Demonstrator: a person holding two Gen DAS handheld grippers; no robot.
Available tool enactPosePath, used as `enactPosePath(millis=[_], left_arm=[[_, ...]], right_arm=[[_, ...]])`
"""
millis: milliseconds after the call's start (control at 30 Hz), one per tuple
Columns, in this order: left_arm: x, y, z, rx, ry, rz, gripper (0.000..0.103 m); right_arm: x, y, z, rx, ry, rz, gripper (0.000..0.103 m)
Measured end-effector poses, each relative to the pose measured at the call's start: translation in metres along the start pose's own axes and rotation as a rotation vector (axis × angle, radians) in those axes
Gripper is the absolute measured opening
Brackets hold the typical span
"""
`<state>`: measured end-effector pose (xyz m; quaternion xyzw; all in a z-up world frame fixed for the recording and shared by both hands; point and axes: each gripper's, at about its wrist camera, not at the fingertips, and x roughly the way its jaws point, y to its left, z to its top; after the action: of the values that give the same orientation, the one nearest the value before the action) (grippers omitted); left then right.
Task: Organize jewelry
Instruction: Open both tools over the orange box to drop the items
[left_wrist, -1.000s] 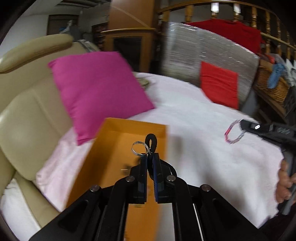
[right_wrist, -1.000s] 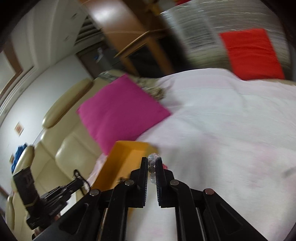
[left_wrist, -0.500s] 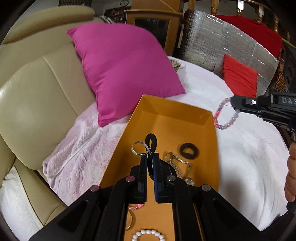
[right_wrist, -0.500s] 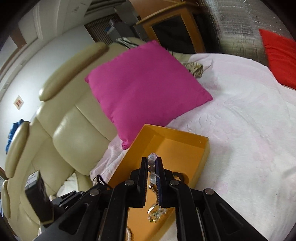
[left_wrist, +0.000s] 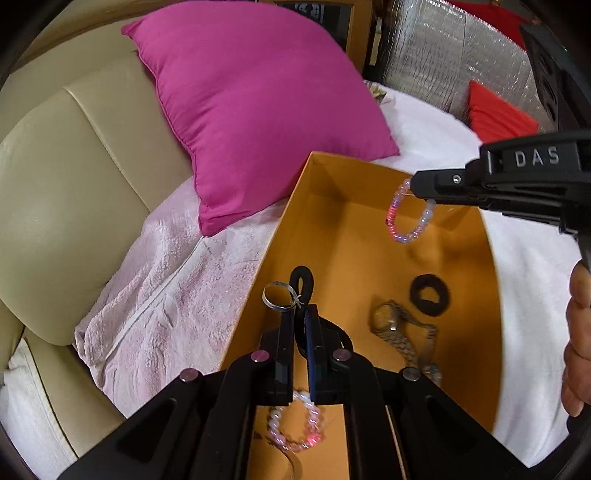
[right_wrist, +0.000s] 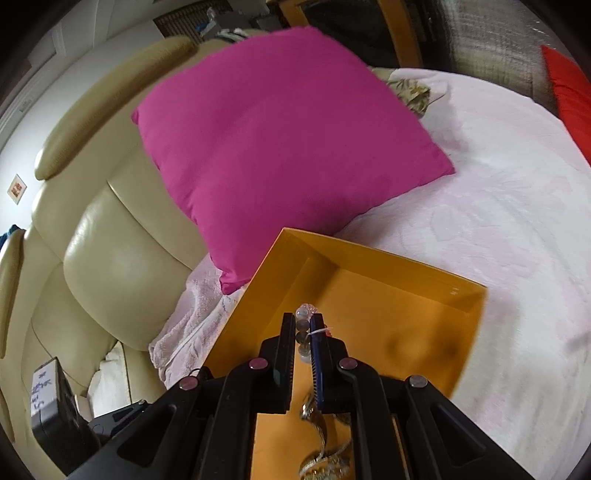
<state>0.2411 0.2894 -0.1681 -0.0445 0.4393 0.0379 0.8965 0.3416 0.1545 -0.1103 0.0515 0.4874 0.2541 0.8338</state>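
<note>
The left gripper (left_wrist: 300, 314) pinches a black hair tie (left_wrist: 302, 282) with a silver ring (left_wrist: 277, 295), standing up over the orange box (left_wrist: 493, 280). The right gripper (right_wrist: 303, 325) pinches a bead bracelet (left_wrist: 410, 214) hanging down inside the box; up close, its fingers (right_wrist: 287, 339) hide most beads.

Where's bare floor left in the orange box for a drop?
Free: the far end of the orange box, under the held bead bracelet. Crowded: the near half, with hair tie, watch and pink bracelet.
</note>
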Motion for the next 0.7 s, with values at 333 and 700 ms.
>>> enactPosePath(millis=[333,700], left_arm=[[0.035,0.009,0.003,-0.006,0.085,0.049,0.006],[0.040,0.001,0.005,0.016,0.106,0.032,0.021]], right_arm=[[0.042,-0.007,0.006,0.008,0.095,-0.066,0.009],[0.049,-0.018,0.004,0.077,0.159,-0.070,0.017]])
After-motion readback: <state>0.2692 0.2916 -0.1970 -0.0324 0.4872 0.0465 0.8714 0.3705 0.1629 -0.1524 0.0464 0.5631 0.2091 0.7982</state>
